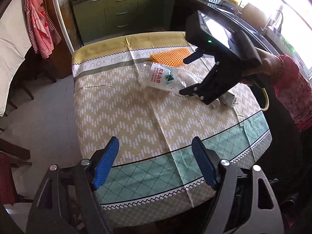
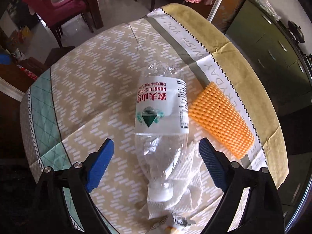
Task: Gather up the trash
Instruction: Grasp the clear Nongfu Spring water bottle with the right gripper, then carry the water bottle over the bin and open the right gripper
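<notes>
Right gripper (image 2: pixel 156 163) wide apart, hovers over squashed bottle (image 2: pixel 160 105) lying on table (image 2: pixel 93 78), ready to grab. Left gripper (image 1: pixel 154 165) also unclenched, empty, waits near table edge.

The right claw (image 1: pixel 195 78) hides the plastic bottle's (image 1: pixel 159 76) cap end and most of a wrapper (image 1: pixel 228 99).

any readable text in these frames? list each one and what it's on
"NONGFU SPRING" and "农夫山泉": label of the plastic bottle.
"WISH YOU HA", partly cut off: white band of the tablecloth.
Fine print on the bottle label: too small to read.
Wrapper by the right gripper: print too blurred.
</notes>
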A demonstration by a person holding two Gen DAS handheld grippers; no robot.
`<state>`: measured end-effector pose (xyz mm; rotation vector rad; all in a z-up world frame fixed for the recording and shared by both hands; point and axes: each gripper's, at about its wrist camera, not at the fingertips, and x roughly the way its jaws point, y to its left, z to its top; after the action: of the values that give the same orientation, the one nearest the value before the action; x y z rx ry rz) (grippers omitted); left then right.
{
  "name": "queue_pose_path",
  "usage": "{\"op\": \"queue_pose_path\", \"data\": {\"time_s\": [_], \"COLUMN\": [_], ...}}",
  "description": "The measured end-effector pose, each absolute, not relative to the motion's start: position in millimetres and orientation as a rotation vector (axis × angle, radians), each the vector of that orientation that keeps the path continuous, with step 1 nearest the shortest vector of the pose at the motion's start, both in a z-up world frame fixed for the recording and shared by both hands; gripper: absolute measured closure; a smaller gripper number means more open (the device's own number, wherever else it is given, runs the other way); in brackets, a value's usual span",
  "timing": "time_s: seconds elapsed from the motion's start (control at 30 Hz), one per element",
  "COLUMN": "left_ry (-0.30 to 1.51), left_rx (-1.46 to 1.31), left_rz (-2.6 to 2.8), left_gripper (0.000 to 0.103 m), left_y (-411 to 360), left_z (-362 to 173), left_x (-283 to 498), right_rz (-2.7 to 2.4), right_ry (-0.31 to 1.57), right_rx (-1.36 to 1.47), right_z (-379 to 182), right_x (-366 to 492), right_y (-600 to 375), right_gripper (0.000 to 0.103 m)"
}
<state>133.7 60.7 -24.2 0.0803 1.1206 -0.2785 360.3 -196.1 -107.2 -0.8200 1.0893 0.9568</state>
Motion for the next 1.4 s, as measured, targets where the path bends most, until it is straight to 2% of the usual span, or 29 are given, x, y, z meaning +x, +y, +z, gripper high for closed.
{"op": "queue_pose_path", "data": {"time_s": [0.2,0.3,0.43,0.47,0.6,0.9,1.07,1.2,1.4], "left_ry": [1.157,1.166,1.17,1.171,1.178,1.167,1.158,1.144,1.145], "left_rx": [0.076,0.076,0.07,0.069,0.075,0.099,0.123,0.142,0.189], "left_rz": [-0.283,-0.286,-0.29,-0.291,-0.298,-0.312,-0.341,-0.377,-0.443], "left_gripper": [0.03,0.03,0.03,0.03,0.03,0.03,0.029,0.029,0.029], "left_y": [65,66,68,67,65,51,32,12,-26], "left_z": [-38,-43,-46,-47,-49,-44,-41,-38,-40], "left_x": [133,132,134,134,134,129,128,131,139], "right_rz": [0.931,0.895,0.895,0.895,0.895,0.947,0.906,0.8,0.55], "right_ry": [1.155,1.207,1.236,1.242,1.226,1.187,1.15,1.135,1.168], "right_rx": [-0.859,-0.857,-0.865,-0.853,-0.814,-0.585,-0.496,-0.419,-0.257], "right_z": [-129,-139,-149,-151,-150,-91,-59,-41,-51], "right_x": [383,393,398,400,400,386,375,385,399], "right_y": [-161,-155,-154,-155,-162,-210,-261,-338,-488], "right_gripper": [0.016,0.031,0.034,0.038,0.04,0.04,0.04,0.039,0.039]}}
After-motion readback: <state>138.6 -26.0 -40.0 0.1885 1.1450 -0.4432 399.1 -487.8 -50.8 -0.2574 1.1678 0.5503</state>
